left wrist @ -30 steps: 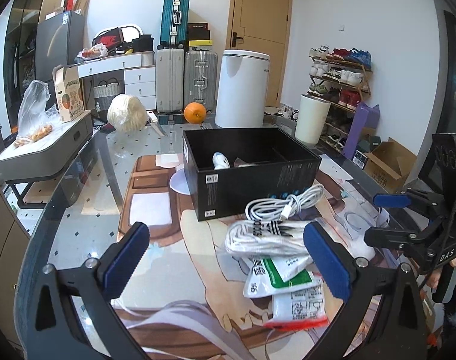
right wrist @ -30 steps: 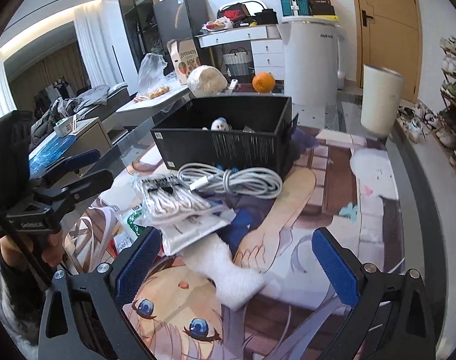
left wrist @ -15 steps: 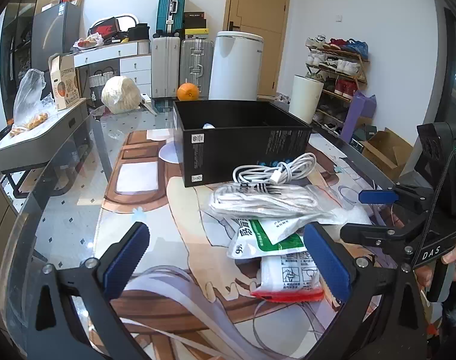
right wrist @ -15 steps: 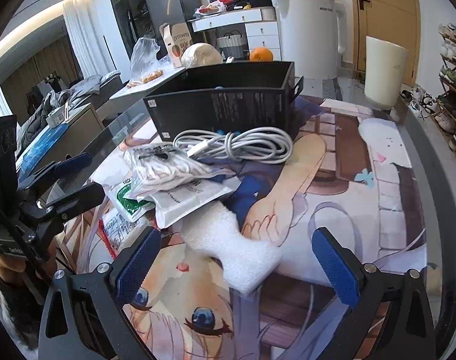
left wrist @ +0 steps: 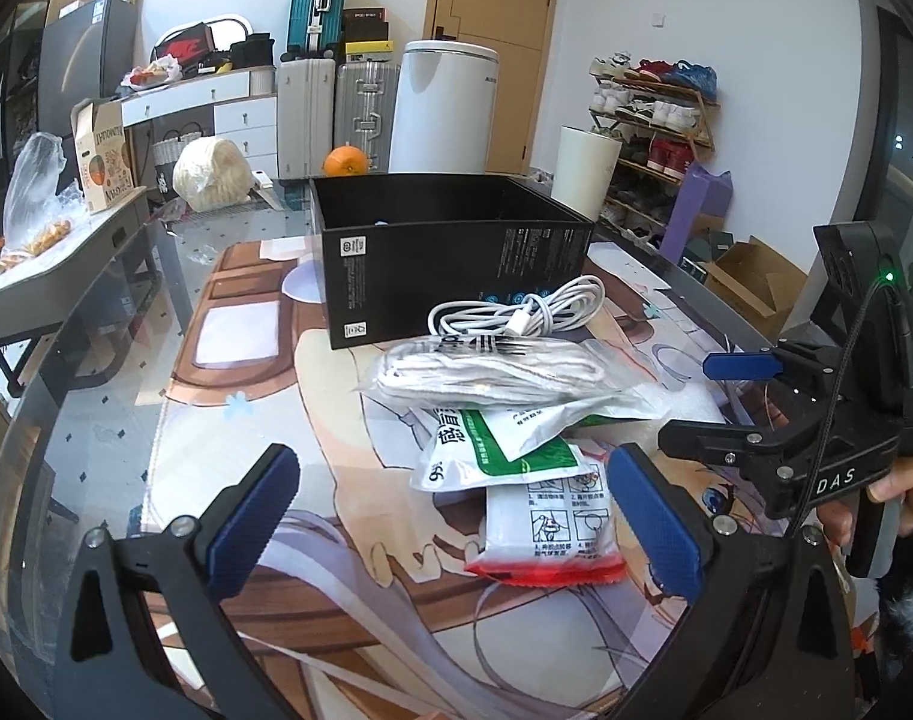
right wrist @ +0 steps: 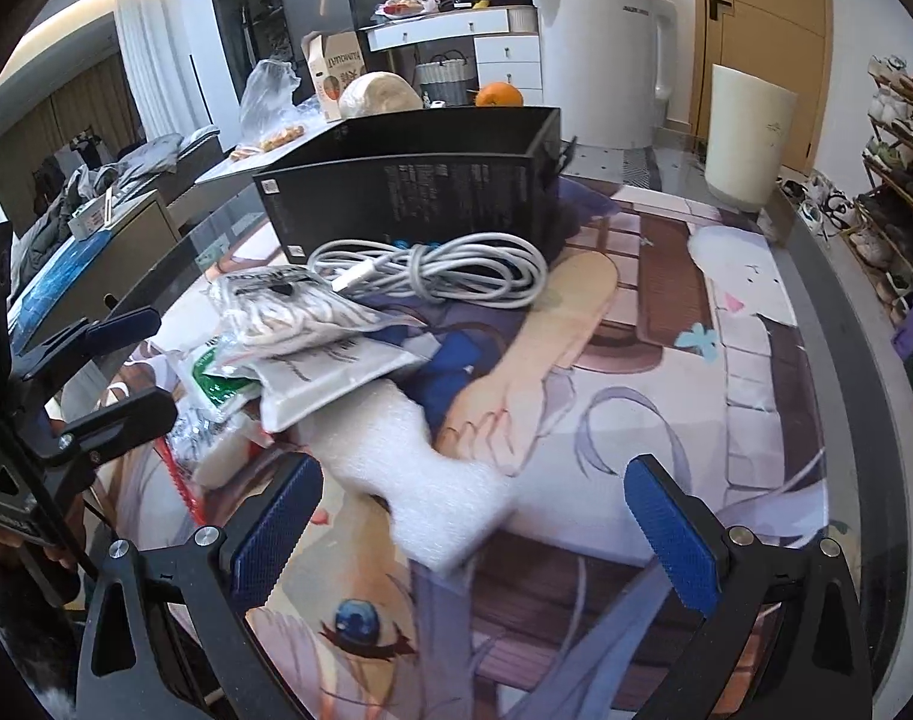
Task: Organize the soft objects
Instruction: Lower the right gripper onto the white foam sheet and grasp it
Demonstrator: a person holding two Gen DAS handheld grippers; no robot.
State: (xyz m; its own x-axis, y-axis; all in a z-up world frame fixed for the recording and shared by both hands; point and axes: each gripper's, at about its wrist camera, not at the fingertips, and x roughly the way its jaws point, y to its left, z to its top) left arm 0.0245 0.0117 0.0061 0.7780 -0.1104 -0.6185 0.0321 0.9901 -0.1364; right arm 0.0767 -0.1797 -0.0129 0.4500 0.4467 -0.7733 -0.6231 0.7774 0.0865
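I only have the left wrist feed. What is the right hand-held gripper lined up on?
Observer: A white foam block, lying on the printed mat right between that right hand-held gripper's fingers.
Operator: Is the foam free or pinned?
Observer: Pinned at its far end. It runs under a flat grey pouch at the bottom of the pile.
Operator: Jaws ready?
Observer: Yes, wide open and holding nothing.
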